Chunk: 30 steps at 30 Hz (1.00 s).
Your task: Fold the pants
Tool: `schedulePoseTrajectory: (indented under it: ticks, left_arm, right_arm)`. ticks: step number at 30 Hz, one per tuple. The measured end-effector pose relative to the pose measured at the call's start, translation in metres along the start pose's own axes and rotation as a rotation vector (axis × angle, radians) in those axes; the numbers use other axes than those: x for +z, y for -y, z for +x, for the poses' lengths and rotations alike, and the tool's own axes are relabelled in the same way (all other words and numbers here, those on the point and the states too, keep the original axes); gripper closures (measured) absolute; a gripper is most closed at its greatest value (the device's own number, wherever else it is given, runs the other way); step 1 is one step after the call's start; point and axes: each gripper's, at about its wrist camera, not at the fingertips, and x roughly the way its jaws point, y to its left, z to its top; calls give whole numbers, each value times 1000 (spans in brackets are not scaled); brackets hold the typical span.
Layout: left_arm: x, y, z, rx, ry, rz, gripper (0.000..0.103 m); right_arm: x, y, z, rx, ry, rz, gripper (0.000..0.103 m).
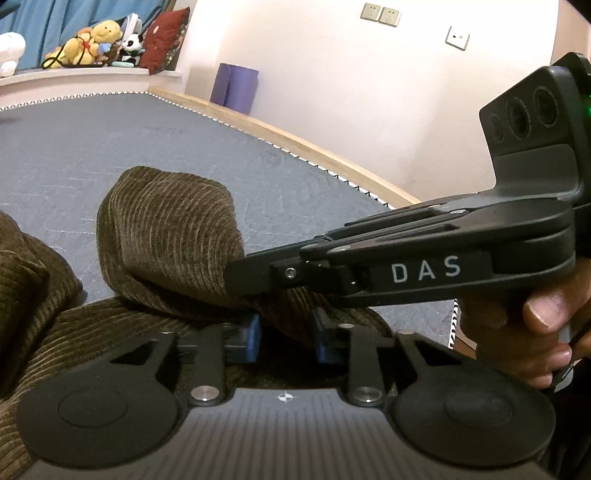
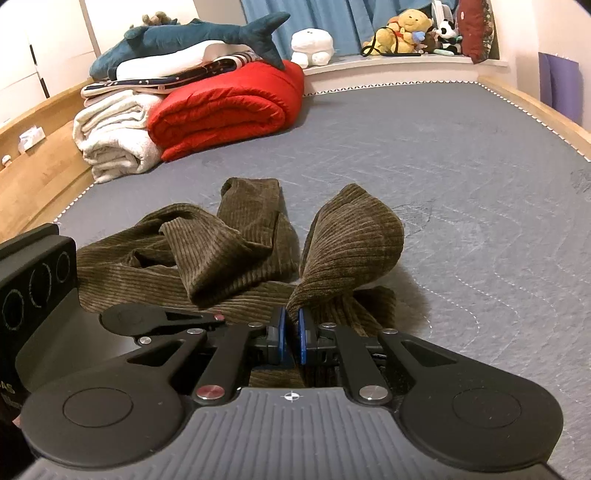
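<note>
Brown corduroy pants (image 2: 207,258) lie crumpled on the grey mattress (image 2: 461,192). My right gripper (image 2: 291,339) is shut on a fold of the pants, which rises as a hump (image 2: 354,236) just past its blue pads (image 2: 303,341). In the left wrist view the same hump (image 1: 166,229) stands in front. My left gripper (image 1: 286,338) has its blue pads (image 1: 251,338) apart with pants cloth lying between them. The right gripper (image 1: 258,273) reaches in from the right and pinches the cloth just above the left one. The left gripper body (image 2: 37,291) shows at the right view's left edge.
A rolled red quilt (image 2: 225,107), white folded blankets (image 2: 114,136) and a blue shark plush (image 2: 192,37) lie at the mattress's far left. Stuffed toys (image 2: 406,31) sit on the sill behind. A wooden bed frame (image 1: 314,147) edges the mattress. Purple rolls (image 1: 236,86) stand by the wall.
</note>
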Motion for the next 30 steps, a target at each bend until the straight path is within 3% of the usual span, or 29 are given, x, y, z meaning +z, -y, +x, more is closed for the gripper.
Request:
schedulePoseTrajectory:
  ticks: [6,18,22,24,27,30]
  left_arm:
    - [1,1,0,10,-4,3,85]
    - [2,2,0,26,-20,1,90]
    - [3,-6,3,58,-59,-46,92]
    - [2,-13,5,85,-95,-90,93]
    - [-2,-22,9,134,-155,-126,93]
    - [-7,-30,8,153,-201,-185,92]
  right_arm:
    - [0,0,0,-8,-4,1,95]
    - [0,-1,1,-12,-12,-2,94]
    - [0,0,1,-20,-10,3,94]
    - [2,3,-3,-34,12,23,87]
    - [7,18,-11,-94,74,107,82]
    - [10,22,-12,-288,96,110,80]
